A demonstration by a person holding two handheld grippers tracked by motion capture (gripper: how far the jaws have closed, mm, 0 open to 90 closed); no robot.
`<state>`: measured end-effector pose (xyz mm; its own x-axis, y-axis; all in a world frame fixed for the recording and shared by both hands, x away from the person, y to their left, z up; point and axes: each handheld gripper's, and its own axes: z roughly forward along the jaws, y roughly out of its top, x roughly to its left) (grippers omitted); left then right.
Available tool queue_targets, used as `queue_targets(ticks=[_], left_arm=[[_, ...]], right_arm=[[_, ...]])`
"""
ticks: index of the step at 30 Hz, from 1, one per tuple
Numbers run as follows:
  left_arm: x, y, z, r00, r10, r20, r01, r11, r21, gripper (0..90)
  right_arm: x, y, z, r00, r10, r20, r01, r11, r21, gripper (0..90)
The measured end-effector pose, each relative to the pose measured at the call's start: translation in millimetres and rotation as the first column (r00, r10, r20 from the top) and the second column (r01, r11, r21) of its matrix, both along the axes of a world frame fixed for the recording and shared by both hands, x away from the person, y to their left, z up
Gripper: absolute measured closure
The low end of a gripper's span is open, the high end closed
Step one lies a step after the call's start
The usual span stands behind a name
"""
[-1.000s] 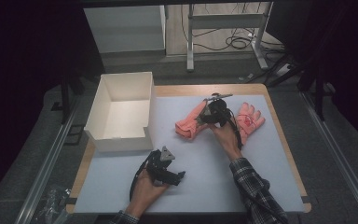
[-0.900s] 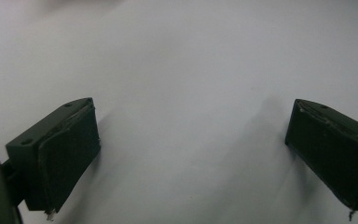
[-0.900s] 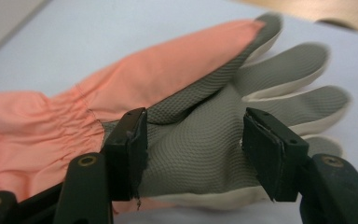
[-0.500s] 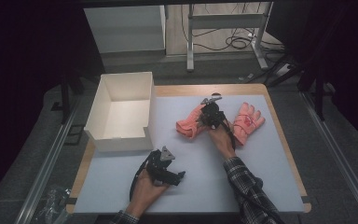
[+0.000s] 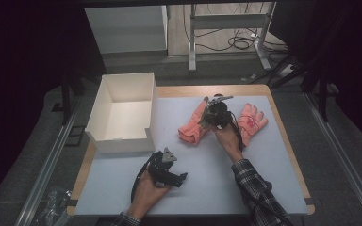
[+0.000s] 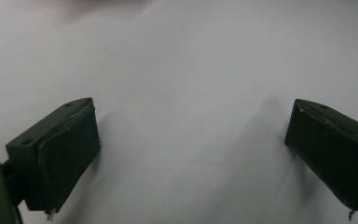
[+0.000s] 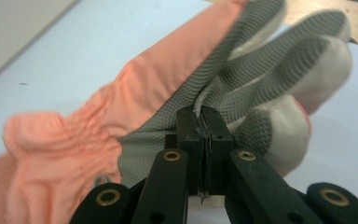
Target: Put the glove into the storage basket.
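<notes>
Jaws of the right gripper (image 7: 204, 140) have just been closing and are now pinching the grey palm of the left pink glove (image 7: 135, 116) lying on the worktop (image 5: 245, 179), readying a lift; left gripper (image 6: 191, 154) is resting released.

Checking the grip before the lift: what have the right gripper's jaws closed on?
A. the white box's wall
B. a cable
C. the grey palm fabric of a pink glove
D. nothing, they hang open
C: in the right gripper view the right gripper pinches the pink glove by its grey palm fabric.
</notes>
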<state>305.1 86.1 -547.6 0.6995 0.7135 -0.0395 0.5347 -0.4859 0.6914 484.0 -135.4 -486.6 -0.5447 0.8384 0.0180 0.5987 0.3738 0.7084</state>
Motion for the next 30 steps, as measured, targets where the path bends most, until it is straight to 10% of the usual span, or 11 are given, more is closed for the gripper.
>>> queue_targets(ticks=[17,30], left_arm=[[0.1,0.1,0.1,1.0000,-0.001,0.001,0.001,1.0000,0.001,2.8],[0.0,0.0,0.1,1.0000,0.000,0.001,0.000,1.0000,-0.001,2.9]], right_arm=[[-41.3,-28.2,31.5,0.9930,0.118,-0.009,-0.116,0.985,0.129,87.8],[-90.8,-63.8,35.3,0.9617,0.270,-0.045,-0.261,0.954,0.150,87.8]])
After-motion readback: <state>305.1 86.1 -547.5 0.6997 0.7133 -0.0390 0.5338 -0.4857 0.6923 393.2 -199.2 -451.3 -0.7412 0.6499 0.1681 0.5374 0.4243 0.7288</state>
